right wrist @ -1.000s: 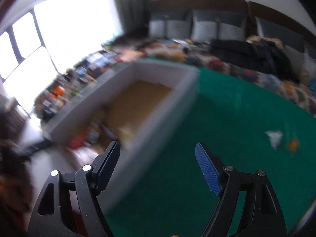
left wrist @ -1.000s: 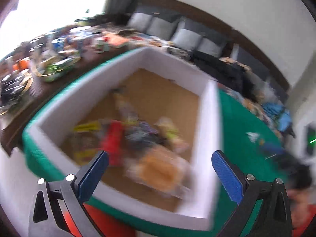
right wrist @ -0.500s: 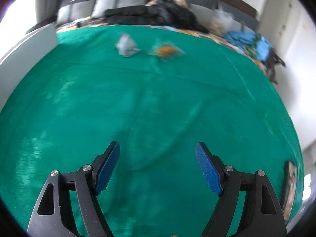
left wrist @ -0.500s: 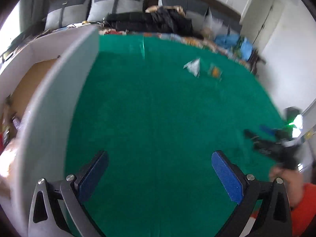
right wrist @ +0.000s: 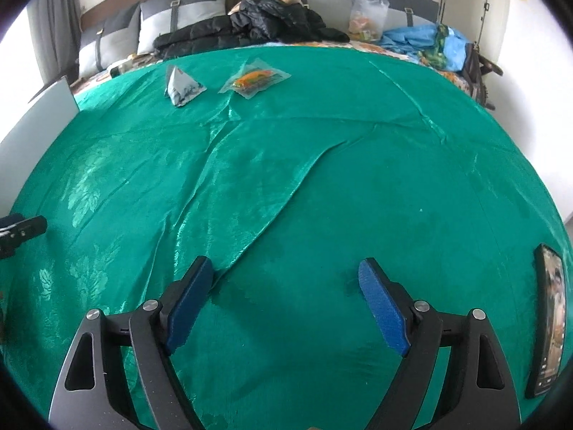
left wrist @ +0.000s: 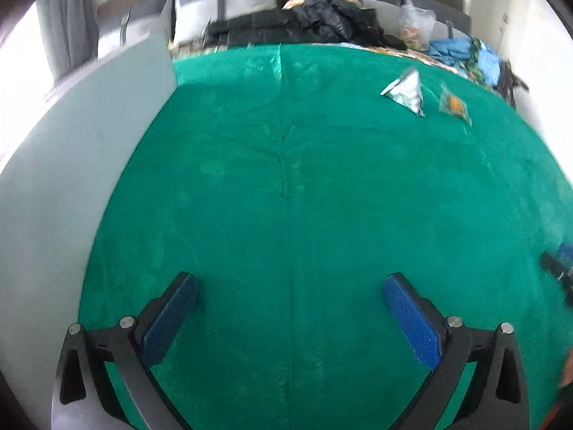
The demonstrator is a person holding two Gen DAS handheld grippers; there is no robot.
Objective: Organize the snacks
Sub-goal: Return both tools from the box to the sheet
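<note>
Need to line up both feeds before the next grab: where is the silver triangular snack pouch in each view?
Left wrist: silver triangular snack pouch, upper right, on the green cloth.
Right wrist: same pouch, upper left.
Shared landmark: the clear packet with orange contents lies just right of it in both views, apart from it.

Both views swung from box [left wrist: 89, 179] to snacks [right wrist: 184, 87].
</note>
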